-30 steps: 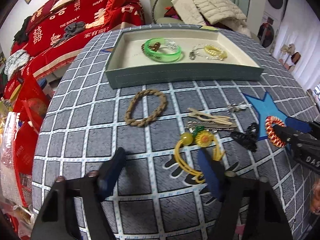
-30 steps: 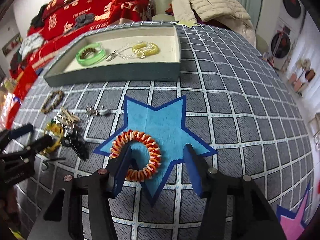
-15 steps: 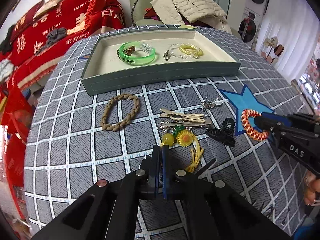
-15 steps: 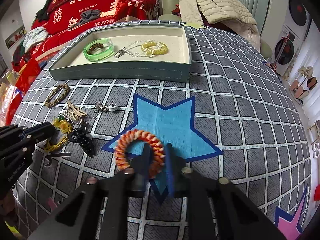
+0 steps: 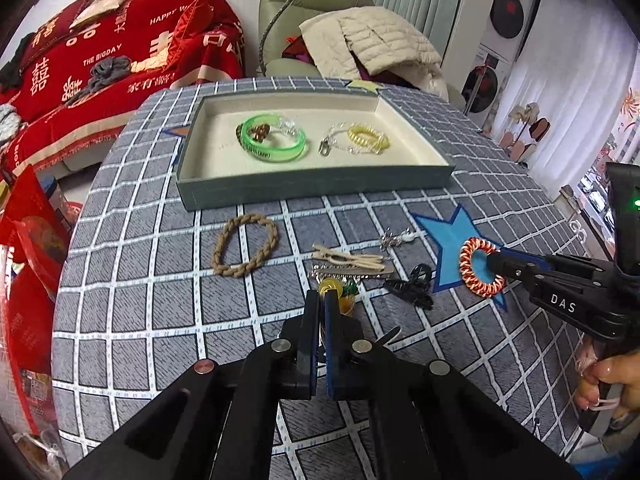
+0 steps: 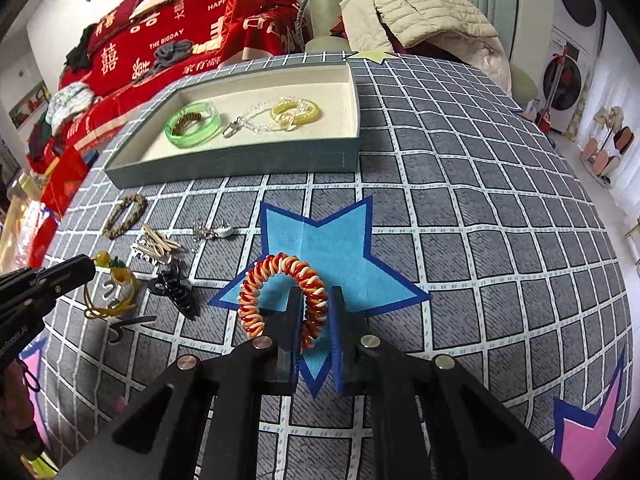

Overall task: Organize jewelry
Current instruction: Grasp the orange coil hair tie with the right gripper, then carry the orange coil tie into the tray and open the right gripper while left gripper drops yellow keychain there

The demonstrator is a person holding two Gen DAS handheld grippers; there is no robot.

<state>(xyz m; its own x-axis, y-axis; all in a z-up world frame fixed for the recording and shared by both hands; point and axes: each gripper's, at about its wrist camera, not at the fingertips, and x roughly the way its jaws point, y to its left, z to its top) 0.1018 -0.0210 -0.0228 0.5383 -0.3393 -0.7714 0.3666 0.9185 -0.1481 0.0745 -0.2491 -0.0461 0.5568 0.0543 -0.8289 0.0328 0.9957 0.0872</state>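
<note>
Two pickups are being made at once, the right gripper (image 6: 316,320) being clamped on the coil bracelet (image 6: 280,292) over the blue star (image 6: 340,248) and the left gripper (image 5: 322,312) being pinched on the yellow cord ornament (image 6: 114,284) just off the surface (image 5: 160,300), both being owed a carry into the tray (image 5: 312,182).

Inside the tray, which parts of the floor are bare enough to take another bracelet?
In the tray, the floor left of the green bangle and right of the yellow coil is bare. The middle, where a clear chain sits, is crowded.
</note>
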